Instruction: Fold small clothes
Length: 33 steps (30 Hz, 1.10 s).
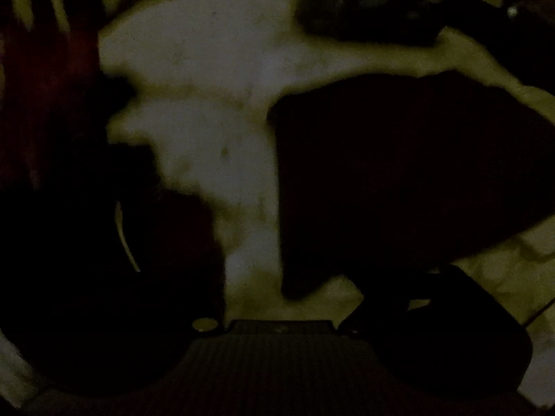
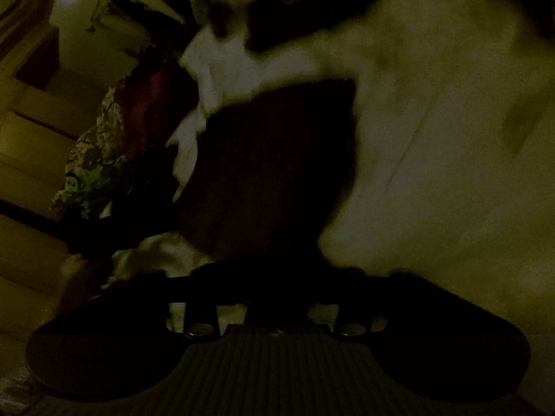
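Left wrist view: dark, soft, flat-lying garment [image 1: 399, 173] ahead-right of left gripper [image 1: 281, 312], on pale, rumpled sheet [image 1: 208, 69]. Right wrist view: same dark cloth runs from just ahead of right gripper [image 2: 277, 298] fwd; patterned fabric pile [image 2: 93, 166] to its left. Grip state of both: cannot tell, too dim and blurred. Risk: poor light plus limp cloth could mean pinching sheet w/ garment, or a skewed fold.
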Motion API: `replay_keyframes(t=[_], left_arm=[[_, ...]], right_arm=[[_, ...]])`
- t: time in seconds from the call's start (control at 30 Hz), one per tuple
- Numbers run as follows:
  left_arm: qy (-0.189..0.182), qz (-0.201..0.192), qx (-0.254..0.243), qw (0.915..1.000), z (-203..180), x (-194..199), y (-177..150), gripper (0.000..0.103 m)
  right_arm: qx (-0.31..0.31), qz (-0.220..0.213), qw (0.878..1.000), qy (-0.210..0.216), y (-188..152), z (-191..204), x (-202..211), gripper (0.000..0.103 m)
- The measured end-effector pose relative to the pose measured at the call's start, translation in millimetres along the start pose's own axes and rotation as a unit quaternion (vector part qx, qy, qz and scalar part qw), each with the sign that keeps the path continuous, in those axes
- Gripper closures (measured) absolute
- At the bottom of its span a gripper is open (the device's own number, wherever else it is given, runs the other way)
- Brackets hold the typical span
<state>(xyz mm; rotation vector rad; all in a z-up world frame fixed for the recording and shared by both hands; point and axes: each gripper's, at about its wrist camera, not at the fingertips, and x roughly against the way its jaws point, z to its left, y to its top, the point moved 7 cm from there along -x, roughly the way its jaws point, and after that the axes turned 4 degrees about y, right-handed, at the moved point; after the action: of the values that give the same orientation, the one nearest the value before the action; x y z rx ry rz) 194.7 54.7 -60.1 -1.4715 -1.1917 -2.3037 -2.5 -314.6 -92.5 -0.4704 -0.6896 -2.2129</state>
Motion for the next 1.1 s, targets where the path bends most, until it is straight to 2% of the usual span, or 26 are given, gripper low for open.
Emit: replay_keyframes(t=[0.03,0.1,0.13,0.23,0.3,0.4,0.5,0.53,0.57,0.63,0.67,0.8,0.9,1.0,1.1], left_arm=[[0.005,-0.024,-0.016,0.9996,-13,14,10,0.005],[0.017,-0.073,-0.054,0.9957,-49,36,28,0.002],[0.01,-0.098,-0.082,0.9918,-76,45,36,0.002],[-0.041,-0.154,-0.155,0.9751,-165,62,48,0.002],[-0.063,-0.171,-0.187,0.9652,-213,63,52,0.002],[-0.083,-0.17,-0.205,0.9605,-258,53,53,0.002],[-0.122,-0.148,-0.2,0.961,-279,43,48,0.009],[-0.112,-0.141,-0.205,0.962,-284,38,43,0.014],[-0.103,-0.138,-0.21,0.9624,-286,33,39,0.024],[-0.098,-0.139,-0.221,0.9603,-292,28,32,0.031],[-0.096,-0.139,-0.228,0.9588,-295,27,30,0.032],[-0.063,-0.156,-0.289,0.9423,-319,32,20,0.033],[-0.104,-0.149,-0.283,0.9419,-329,41,15,0.032],[-0.089,-0.147,-0.304,0.937,-338,33,14,0.032],[-0.09,-0.144,-0.297,0.9396,-347,18,23,0.033]], right_arm=[[0.025,-0.016,0.999,-0.01,9,4,11,0.0],[0.045,-0.053,0.997,-0.019,28,5,23,0.0],[0.043,-0.062,0.997,-0.012,38,3,25,0.0],[0.011,-0.068,0.997,0.016,54,-8,8,0.0],[-0.004,-0.06,0.998,0.017,58,-20,-2,0.0],[-0.016,-0.046,0.999,0.007,61,-34,-20,0.0],[-0.023,-0.036,0.999,0.013,59,-40,-27,0.001],[-0.026,-0.037,0.999,0.015,60,-42,-27,0.001],[-0.027,-0.037,0.999,0.017,59,-43,-27,0.001],[-0.023,-0.033,0.999,0.022,59,-43,-27,0.001],[-0.02,-0.032,0.999,0.023,59,-43,-27,0.001],[-0.018,-0.026,0.999,0.029,59,-44,-31,0.001],[-0.019,-0.024,0.999,0.034,58,-46,-31,0.001],[-0.023,-0.02,0.999,0.036,57,-50,-33,0.003],[-0.039,-0.023,0.998,0.046,60,-53,-37,0.002]])
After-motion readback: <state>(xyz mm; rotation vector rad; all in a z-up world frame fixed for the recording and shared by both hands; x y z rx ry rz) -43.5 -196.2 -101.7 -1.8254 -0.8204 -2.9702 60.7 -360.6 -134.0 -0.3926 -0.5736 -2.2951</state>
